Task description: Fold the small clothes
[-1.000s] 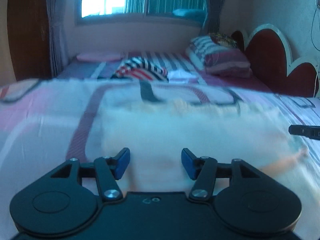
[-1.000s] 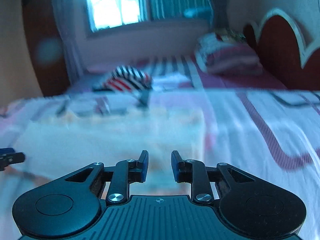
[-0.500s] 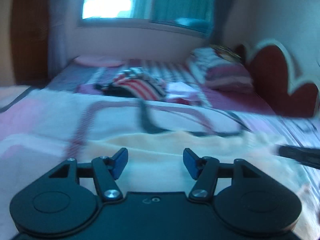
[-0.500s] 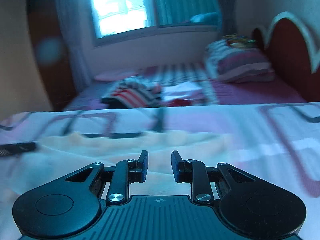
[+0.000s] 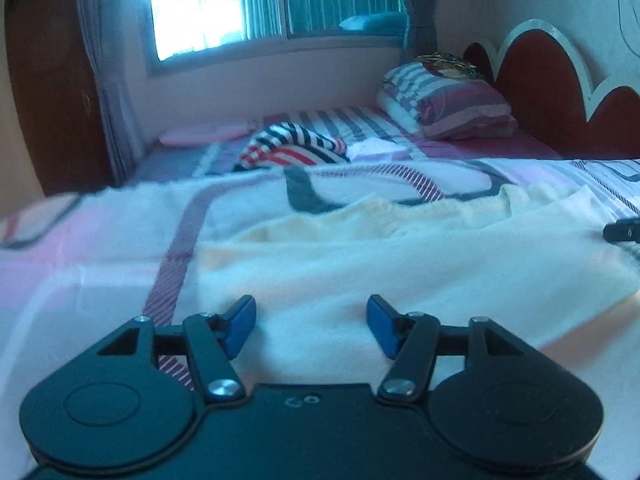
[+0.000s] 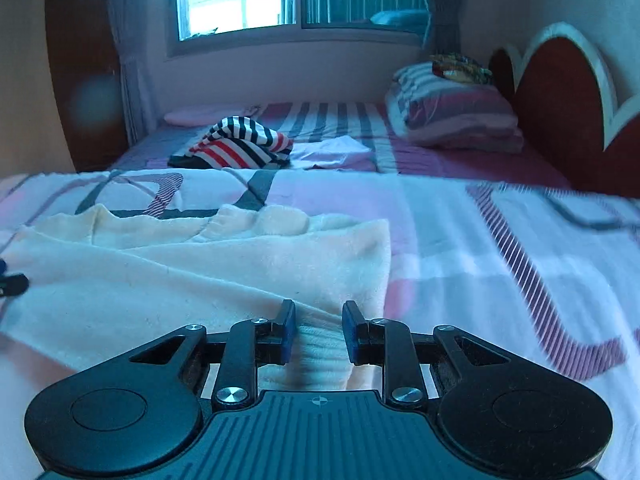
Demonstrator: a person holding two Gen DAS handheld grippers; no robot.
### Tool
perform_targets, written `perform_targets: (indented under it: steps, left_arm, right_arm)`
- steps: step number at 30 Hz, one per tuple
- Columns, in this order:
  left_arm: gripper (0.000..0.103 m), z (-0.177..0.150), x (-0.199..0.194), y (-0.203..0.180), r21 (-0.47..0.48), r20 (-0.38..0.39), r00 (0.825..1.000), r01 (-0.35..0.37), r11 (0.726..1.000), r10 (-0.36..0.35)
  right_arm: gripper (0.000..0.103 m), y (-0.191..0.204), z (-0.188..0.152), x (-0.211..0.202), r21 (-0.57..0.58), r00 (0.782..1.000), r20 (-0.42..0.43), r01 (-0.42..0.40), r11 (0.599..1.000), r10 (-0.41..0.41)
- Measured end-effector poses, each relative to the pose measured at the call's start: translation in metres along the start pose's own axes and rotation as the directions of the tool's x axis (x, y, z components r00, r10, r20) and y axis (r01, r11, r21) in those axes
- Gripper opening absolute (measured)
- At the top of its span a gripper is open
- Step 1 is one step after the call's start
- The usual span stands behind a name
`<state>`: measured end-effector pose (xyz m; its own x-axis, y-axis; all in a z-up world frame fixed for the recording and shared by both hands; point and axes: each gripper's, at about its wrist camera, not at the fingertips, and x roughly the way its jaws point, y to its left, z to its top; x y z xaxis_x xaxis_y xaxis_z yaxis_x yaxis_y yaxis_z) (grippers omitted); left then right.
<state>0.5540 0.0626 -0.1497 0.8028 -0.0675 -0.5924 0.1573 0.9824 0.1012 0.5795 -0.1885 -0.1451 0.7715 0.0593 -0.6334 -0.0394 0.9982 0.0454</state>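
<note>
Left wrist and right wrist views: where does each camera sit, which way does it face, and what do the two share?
Left wrist: sits on the left gripper, facing across the cream garment toward the window; the right gripper's tip shows at the right edge.
Right wrist: sits on the right gripper, over the garment's right edge, facing the same way.
Shared: garment, striped clothes, pillows, headboard.

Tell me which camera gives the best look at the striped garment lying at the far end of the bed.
The right wrist view: the striped garment lies sharp and whole, with its red, white and dark stripes clear. In the left wrist view, the same garment is blurrier and its lower edge is cut off by the raised bedspread.
</note>
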Motion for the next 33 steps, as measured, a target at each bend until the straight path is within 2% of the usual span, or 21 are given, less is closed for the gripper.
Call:
perform_targets:
  steps: [1,3,6,8,10,12,14,16,18,21,22,23,24,33]
  left_arm:
    - [0.061,0.001,-0.006,-0.006,-0.013,0.016,0.999,0.028,1.000,-0.027]
    - [0.062,0.000,-0.014,-0.023,-0.027,0.016,0.997,0.072,0.997,-0.071]
    - [0.066,-0.006,-0.013,-0.047,-0.002,-0.011,0.995,0.103,0.995,-0.103]
    - [0.068,-0.013,-0.013,-0.051,0.007,-0.022,0.996,0.088,0.996,-0.088]
    - [0.068,-0.015,-0.013,-0.039,-0.044,-0.029,0.996,0.078,0.996,-0.079]
    - [0.067,-0.020,-0.018,-0.020,-0.094,-0.032,0.999,0.020,0.995,-0.023]
    - [0.066,-0.027,-0.023,-0.001,-0.142,-0.045,0.999,0.001,0.990,-0.007]
    - [0.066,-0.030,-0.024,0.001,-0.137,-0.047,0.999,0.007,0.991,-0.013]
    - [0.066,-0.027,-0.024,-0.006,-0.108,-0.054,0.998,-0.019,0.994,0.013]
    - [0.066,-0.024,-0.033,-0.007,-0.122,-0.036,0.999,-0.029,0.992,0.024]
    - [0.067,-0.024,-0.031,-0.009,-0.110,-0.056,0.998,-0.040,0.993,0.034]
    - [0.068,-0.027,-0.026,-0.012,-0.095,-0.085,0.995,-0.051,0.994,0.042]
    - [0.069,-0.030,-0.026,-0.013,-0.097,-0.078,0.996,-0.053,0.994,0.046]
    - [0.070,-0.029,-0.027,-0.019,-0.093,-0.082,0.993,-0.090,0.992,0.083]
  right_arm:
    - [0.025,0.005,0.003,-0.006,0.003,1.000,0.023,0.000,1.000,0.000]
    - [0.025,0.013,0.004,-0.019,0.035,0.997,0.052,-0.066,0.997,0.064]
    - [0.025,0.043,-0.008,-0.030,-0.012,0.986,0.023,-0.165,0.986,0.165]
    - [0.025,0.058,-0.019,-0.031,-0.059,0.980,-0.001,-0.199,0.978,0.200]
    - [0.025,0.058,-0.027,-0.027,-0.074,0.987,-0.014,-0.164,0.984,0.163]
    - [0.025,0.032,-0.030,-0.028,0.005,0.993,-0.009,-0.114,0.993,0.114]
    - [0.025,0.008,-0.031,-0.030,0.045,0.997,-0.009,-0.076,0.996,0.076]
    - [0.025,0.002,-0.029,-0.033,0.028,0.994,-0.019,-0.105,0.994,0.105]
    - [0.025,0.007,-0.028,-0.031,-0.018,0.994,-0.027,-0.104,0.994,0.103]
    - [0.025,0.005,-0.026,-0.036,-0.017,0.995,-0.014,-0.100,0.995,0.100]
    - [0.025,0.005,-0.026,-0.039,-0.025,0.995,0.006,-0.098,0.995,0.098]
    - [0.025,0.004,-0.031,-0.040,-0.033,0.995,0.004,-0.099,0.995,0.099]
    - [0.025,0.002,-0.036,-0.034,-0.036,0.994,-0.021,-0.109,0.993,0.108]
    - [0.025,-0.009,-0.040,-0.034,-0.043,0.986,-0.003,-0.164,0.985,0.164]
